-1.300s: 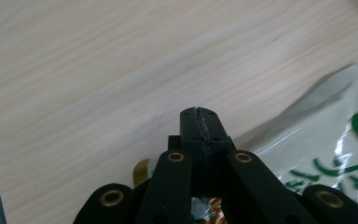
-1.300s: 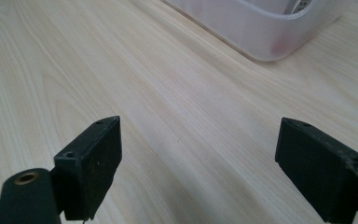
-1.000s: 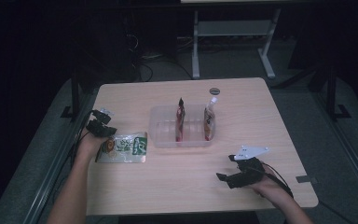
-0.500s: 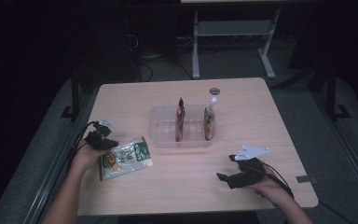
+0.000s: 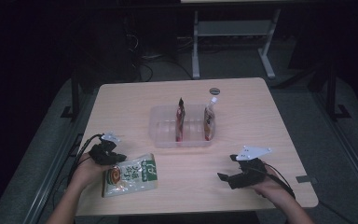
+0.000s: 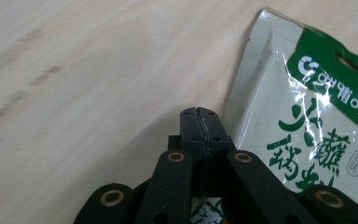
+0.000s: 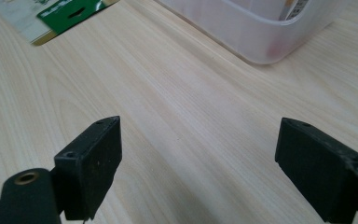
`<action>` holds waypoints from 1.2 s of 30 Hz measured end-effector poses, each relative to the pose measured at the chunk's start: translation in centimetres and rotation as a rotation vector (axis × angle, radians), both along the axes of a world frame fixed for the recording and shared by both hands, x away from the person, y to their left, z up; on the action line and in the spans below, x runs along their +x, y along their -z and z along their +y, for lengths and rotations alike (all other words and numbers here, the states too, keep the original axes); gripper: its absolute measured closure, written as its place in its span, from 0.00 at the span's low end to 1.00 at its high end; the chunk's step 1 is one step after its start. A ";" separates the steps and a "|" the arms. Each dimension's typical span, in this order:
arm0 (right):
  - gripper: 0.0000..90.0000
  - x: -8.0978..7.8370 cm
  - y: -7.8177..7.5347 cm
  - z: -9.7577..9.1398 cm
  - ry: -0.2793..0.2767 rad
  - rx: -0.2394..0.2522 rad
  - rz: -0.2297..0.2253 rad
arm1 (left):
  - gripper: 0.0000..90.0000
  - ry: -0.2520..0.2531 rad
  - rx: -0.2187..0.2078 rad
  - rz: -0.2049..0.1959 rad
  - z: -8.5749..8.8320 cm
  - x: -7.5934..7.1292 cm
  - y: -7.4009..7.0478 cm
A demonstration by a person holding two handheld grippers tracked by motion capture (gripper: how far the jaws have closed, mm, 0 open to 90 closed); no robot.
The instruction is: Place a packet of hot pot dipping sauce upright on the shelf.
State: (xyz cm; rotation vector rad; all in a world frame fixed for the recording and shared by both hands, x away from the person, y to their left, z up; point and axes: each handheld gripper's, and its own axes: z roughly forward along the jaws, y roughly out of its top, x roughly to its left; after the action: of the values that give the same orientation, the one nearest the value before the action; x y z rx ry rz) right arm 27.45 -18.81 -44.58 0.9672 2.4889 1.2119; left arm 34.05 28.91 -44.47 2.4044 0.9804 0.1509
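Observation:
A green and white snack packet point(image 5: 133, 175) lies flat near the table's front left edge. My left gripper point(image 5: 113, 158) is at its left edge, jaws pressed together; in the left gripper view the closed tips point(image 6: 200, 116) sit at the packet's point(image 6: 307, 116) edge, and part of the packet shows under the jaws. My right gripper point(image 5: 227, 168) rests open at the front right, with only bare wood between its jaws point(image 7: 214, 158). The packet's green top point(image 7: 60, 11) shows far off in the right gripper view.
A clear plastic tray point(image 5: 163, 123) stands mid-table with two upright pouches, one dark point(image 5: 180, 119) and one with a white spout point(image 5: 209, 121). A small round cap point(image 5: 214, 90) lies behind it. The tray's wall point(image 7: 242, 28) is ahead of my right gripper.
My left gripper and the snack packet have moved together toward the table's front edge. The right gripper has stayed where it was.

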 end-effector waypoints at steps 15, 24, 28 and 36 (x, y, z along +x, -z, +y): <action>0.16 -0.1 0.1 0.0 -0.011 -0.008 0.000 | 1.00 -0.123 -0.010 -0.100 3.9 -5.8 -2.3; 0.16 -0.1 0.2 0.5 -0.026 -0.020 0.002 | 1.00 -0.117 -0.014 -0.025 4.9 -6.4 -0.5; 0.16 0.0 0.2 0.4 -0.023 -0.017 0.007 | 1.00 -0.111 -0.039 -0.014 4.3 -6.2 -0.2; 0.16 -0.1 0.2 0.5 -0.023 -0.019 0.008 | 1.00 -0.044 -0.073 -0.011 1.6 -5.6 0.1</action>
State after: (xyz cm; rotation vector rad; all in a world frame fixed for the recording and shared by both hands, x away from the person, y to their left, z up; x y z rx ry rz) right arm 27.35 -18.35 -44.81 0.9433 2.5203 1.1914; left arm 28.40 30.48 -44.60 2.3148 1.0172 0.1414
